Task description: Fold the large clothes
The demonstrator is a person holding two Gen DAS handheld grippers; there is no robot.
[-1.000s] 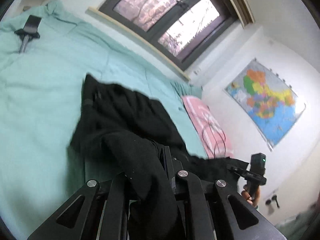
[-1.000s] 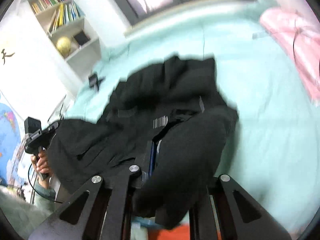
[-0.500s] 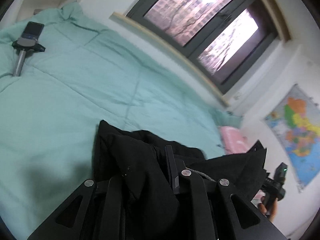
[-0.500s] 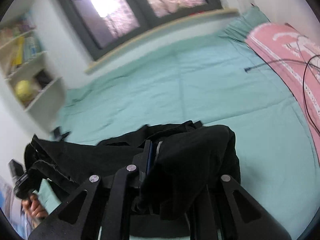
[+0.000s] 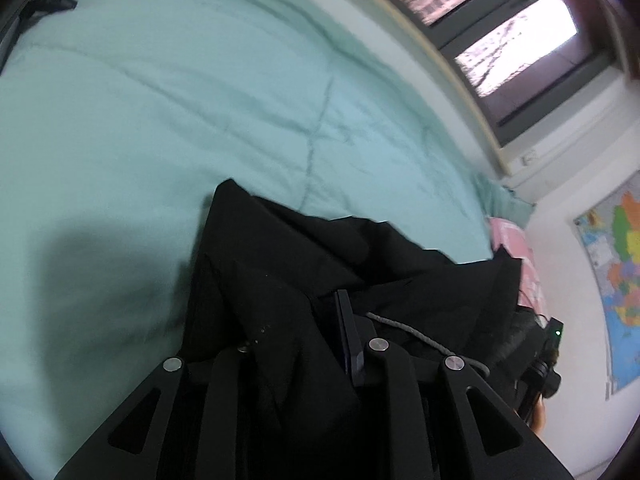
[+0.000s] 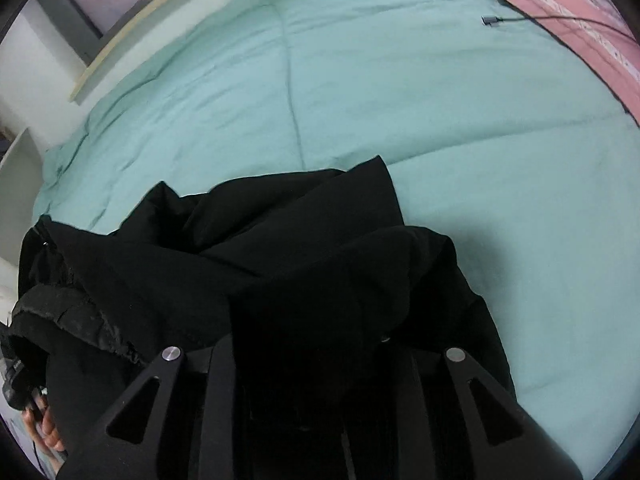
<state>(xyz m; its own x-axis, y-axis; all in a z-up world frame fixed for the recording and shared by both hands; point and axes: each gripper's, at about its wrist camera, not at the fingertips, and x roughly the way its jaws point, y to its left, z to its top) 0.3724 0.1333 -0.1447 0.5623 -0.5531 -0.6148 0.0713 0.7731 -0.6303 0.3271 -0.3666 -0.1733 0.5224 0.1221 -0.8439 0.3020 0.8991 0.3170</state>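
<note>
A large black garment (image 5: pixel 280 248) lies bunched on the teal bed cover (image 5: pixel 200 100), with its near part draped over both tools. My left gripper (image 5: pixel 304 320) has cloth gathered between its jaws, which are opening; one dark pad shows beside a grey drawcord (image 5: pixel 416 334). In the right wrist view the same black garment (image 6: pixel 280 232) covers my right gripper (image 6: pixel 316 320) and hides its fingertips; its jaws are opening too, with cloth between them. The garment's far edge rests on the teal cover (image 6: pixel 400 80).
A pink pillow (image 6: pixel 580 12) with a dark cable (image 6: pixel 490 20) lies at the bed's right end. A window (image 5: pixel 516 40) runs along the far side and a map (image 5: pixel 616 280) hangs on the wall. A black object (image 5: pixel 48 0) sits at the bed's far left.
Both grippers have swept forward and down over the bed with the black garment. The cloth, spread out a second ago, is now doubled over and bunched close to the jaws.
</note>
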